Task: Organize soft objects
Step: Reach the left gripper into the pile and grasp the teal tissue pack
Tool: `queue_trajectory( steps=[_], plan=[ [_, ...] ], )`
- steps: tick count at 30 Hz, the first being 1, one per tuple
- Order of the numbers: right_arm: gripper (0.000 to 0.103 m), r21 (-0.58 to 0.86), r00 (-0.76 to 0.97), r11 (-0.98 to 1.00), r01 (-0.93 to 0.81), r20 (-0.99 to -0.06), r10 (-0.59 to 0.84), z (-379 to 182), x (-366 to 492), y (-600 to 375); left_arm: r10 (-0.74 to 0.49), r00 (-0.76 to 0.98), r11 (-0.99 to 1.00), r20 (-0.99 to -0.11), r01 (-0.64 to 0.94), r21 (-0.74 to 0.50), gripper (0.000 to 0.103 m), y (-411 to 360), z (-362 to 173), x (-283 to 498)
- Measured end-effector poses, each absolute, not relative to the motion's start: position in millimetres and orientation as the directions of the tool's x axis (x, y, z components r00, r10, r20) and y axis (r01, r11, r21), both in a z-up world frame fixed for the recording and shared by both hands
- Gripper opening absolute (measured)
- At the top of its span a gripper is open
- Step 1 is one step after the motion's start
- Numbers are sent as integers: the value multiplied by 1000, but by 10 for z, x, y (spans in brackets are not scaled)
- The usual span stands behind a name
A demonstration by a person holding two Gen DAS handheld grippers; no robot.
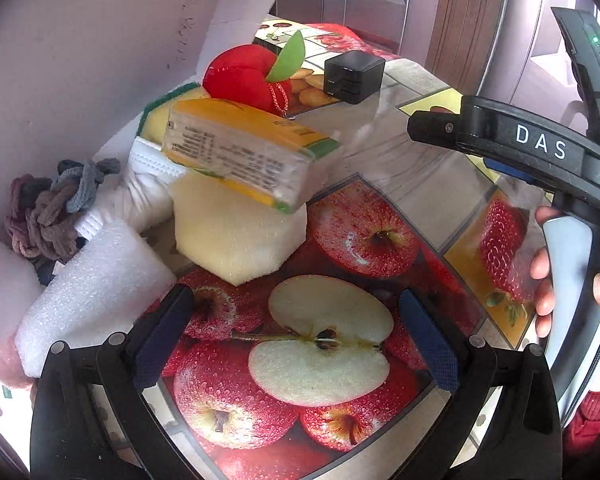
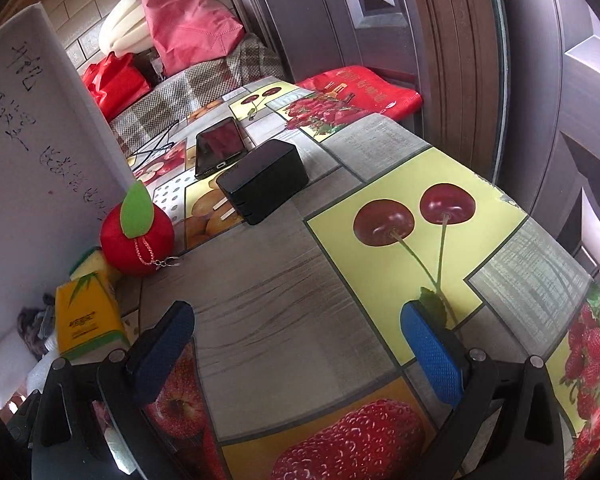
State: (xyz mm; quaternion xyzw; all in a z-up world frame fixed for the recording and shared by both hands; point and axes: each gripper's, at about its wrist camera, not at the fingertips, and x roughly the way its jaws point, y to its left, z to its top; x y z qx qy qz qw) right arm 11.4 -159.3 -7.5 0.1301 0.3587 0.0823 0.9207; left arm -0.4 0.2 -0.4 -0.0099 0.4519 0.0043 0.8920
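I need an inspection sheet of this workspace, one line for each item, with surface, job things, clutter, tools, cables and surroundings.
Surface: table under a glossy fruit-print cover.
Job's things: red plush apple, yellow tissue pack lying on a pale sponge block, green-backed sponge, white cloth, knotted hair ties, white foam roll, all grouped by the white board.
Clutter: black charger, phone.
Tools: left tool open, empty; right tool open, empty.
Cables: thin black wire near the phone.
Surroundings: door, red bags.
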Motion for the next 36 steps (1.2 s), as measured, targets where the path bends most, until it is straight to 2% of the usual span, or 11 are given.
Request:
queue_trajectory(
  steps=[17,28,36],
  plan=[
    [103,339,733,939,-65,-622,275,-74,113,-1667,-1,592,1000,-806,-17,-13,103,0,-5,-3],
    [103,284,722,956,-78,-644,251,-78,142,-1545,-1,591,1000,-806,-17,-13,103,-4,-5,-10],
    [103,297,724,951,-83,-638,263,-70,134,-1582,0,591,1000,-807,-17,-13,103,-4,-5,-10]
  ],
)
